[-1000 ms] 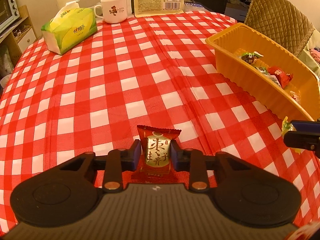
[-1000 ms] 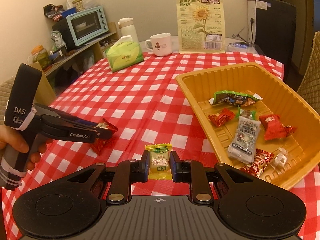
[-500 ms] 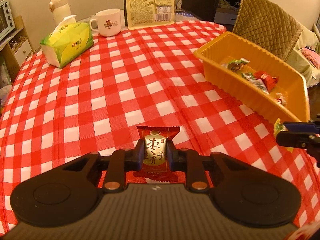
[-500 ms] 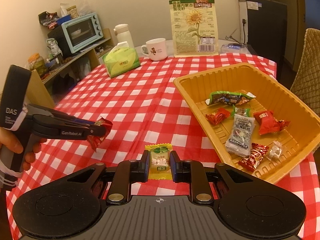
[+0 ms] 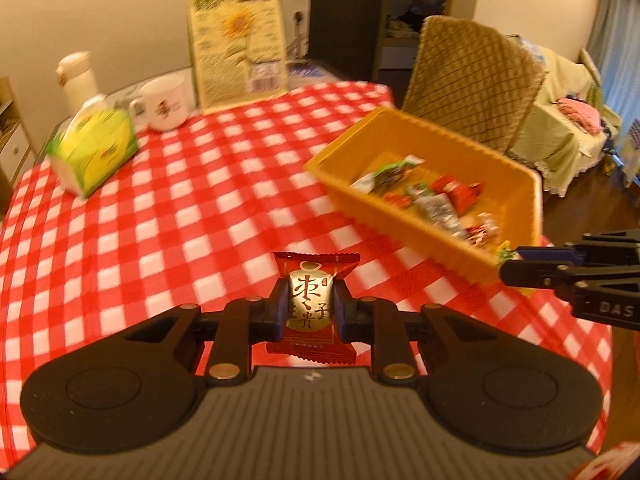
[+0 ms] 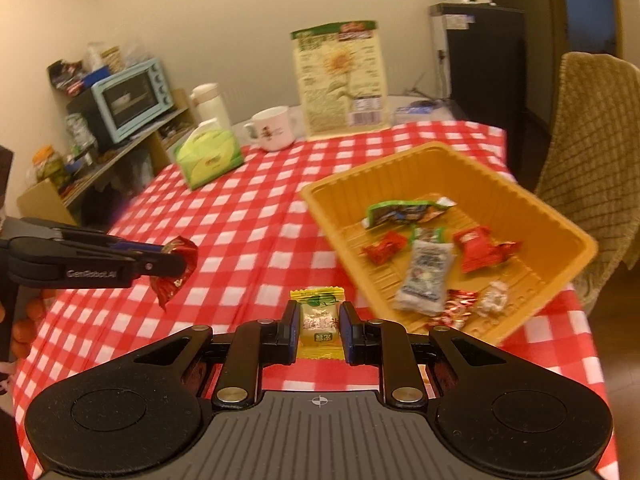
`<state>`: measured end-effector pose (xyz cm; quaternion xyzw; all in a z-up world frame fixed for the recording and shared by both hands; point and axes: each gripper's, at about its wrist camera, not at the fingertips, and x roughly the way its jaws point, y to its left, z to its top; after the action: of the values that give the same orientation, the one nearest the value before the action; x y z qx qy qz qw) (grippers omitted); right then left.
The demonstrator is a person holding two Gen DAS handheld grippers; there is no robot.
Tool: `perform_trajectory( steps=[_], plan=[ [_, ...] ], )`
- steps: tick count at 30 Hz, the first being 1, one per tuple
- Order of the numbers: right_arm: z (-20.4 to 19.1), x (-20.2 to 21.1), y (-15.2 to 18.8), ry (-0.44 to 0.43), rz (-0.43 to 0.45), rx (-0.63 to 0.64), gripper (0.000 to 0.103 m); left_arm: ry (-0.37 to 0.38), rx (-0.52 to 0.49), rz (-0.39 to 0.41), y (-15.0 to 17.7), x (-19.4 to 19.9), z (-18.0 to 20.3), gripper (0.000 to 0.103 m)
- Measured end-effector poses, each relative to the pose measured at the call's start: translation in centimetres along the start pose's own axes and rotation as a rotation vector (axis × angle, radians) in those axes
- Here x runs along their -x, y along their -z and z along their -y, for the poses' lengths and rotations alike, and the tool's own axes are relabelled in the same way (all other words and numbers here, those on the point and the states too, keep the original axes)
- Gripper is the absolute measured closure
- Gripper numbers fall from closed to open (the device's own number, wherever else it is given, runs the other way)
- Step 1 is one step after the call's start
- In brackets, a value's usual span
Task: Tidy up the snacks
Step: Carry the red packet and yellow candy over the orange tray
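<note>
Hovering above checkered tabletop (image 5: 168, 216), near orange tray (image 6: 452, 168) rim: left gripper (image 5: 310, 308) clamping red candy (image 5: 311, 304); right gripper (image 6: 319, 330) clamping yellow candy (image 6: 319, 322).

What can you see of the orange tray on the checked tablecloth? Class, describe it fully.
The orange tray is a rectangular, open-topped bin that looks like thin moulded plastic, with sloping walls, a rolled rim and a ribbed floor. It sits upright on the red-and-white tablecloth, near the table's right edge, beside a quilted chair. Several wrapped snacks lie loose inside: green, red, silver and clear wrappers. Neither tool touches it.
</note>
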<state>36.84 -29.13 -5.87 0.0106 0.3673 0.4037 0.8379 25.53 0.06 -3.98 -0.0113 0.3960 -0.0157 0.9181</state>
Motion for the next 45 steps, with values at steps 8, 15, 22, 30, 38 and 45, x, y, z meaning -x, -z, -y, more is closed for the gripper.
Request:
perform_trajectory(
  steps=[8,15,22,30,38,45],
  plan=[
    [3.8,1.9,-1.2,0.078,0.033,-0.058,0.082,0.060,-0.075,0.041,-3.2,-0.7,4.6,0.083],
    [7.4,3.0,-2.7,0.133,0.071,-0.073,0.081,0.087,-0.119,0.054,-5.9,-2.8,8.4,0.083],
    [10.5,2.4,-3.7,0.162,0.083,-0.106,0.081,0.085,-0.126,0.042,-8.0,-5.7,10.6,0.083],
    [12.7,1.2,-4.4,0.161,0.082,-0.133,0.081,0.065,-0.126,0.007,-9.0,-9.2,11.7,0.083],
    [13.9,0.0,-5.1,0.147,0.073,-0.141,0.081,0.052,-0.101,-0.039,-9.3,-12.2,11.9,0.082],
    [14.5,-0.9,-5.5,0.136,0.065,-0.146,0.081,0.041,-0.100,-0.064,-9.4,-13.8,12.0,0.082]
  ],
)
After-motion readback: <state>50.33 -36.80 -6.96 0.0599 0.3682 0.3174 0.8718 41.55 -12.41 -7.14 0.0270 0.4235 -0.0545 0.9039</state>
